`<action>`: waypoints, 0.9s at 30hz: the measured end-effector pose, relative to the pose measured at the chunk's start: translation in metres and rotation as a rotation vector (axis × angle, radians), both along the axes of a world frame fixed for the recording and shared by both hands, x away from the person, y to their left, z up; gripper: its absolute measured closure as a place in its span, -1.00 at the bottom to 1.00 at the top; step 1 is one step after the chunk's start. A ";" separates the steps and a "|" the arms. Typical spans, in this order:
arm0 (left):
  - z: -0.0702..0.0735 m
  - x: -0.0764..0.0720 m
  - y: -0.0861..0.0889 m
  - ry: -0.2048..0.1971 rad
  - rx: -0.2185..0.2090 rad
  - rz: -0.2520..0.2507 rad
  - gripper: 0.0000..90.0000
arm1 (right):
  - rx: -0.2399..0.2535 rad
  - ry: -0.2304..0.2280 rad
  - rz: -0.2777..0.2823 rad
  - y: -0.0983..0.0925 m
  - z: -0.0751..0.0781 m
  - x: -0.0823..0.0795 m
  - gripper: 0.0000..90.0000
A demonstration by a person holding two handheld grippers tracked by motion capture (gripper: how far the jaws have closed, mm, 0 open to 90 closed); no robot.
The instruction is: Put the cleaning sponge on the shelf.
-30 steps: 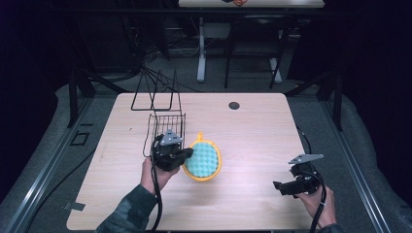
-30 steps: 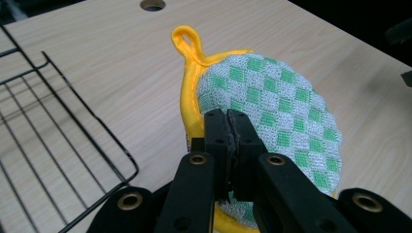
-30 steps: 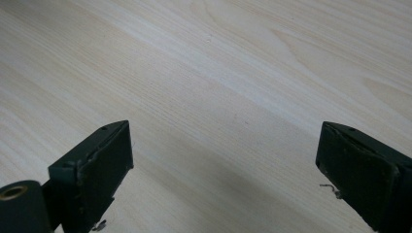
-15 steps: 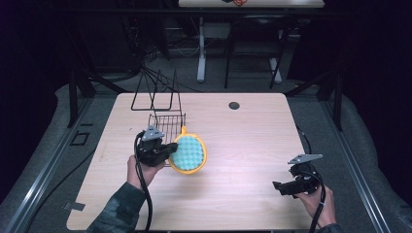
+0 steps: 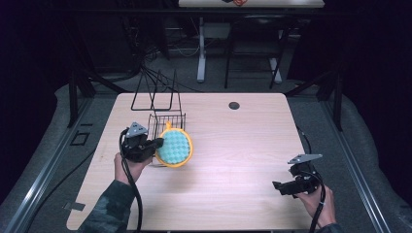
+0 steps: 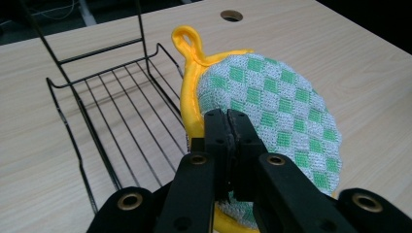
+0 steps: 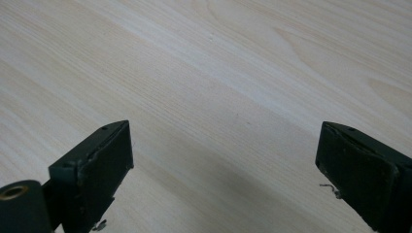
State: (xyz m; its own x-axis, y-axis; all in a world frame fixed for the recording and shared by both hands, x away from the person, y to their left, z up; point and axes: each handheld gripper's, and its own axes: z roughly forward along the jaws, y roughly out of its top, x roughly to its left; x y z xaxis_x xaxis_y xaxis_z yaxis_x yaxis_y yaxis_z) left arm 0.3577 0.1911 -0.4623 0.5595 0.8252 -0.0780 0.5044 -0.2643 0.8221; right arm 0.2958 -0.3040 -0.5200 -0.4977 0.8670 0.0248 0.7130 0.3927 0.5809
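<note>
Wooden table (image 5: pixel 233 145) — pot holder (image 6: pixel 272 102) pinched between left gripper (image 6: pixel 227 127) jaws.

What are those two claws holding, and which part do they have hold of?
The left claw pinches the round green-checked pot holder by its yellow edge, opposite the loop. The right claw is open over bare table, holding nothing.

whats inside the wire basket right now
The wire basket looks empty; bare table shows through its bars. The pot holder, clamped in the left hand-held gripper, sits beside it and hides part of its near side.
</note>
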 end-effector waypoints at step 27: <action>-0.018 0.035 0.041 0.018 -0.053 0.092 0.97 | 0.006 -0.007 0.004 0.002 0.001 0.000 -0.88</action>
State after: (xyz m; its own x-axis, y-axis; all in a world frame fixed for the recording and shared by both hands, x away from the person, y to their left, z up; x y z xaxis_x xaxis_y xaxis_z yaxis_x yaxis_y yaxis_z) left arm 0.3931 0.2320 -0.4802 0.4796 0.8674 -0.1327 0.5396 -0.1723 0.8241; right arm 0.2958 -0.3018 -0.5188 -0.5017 0.8646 0.0270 0.7072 0.3920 0.5884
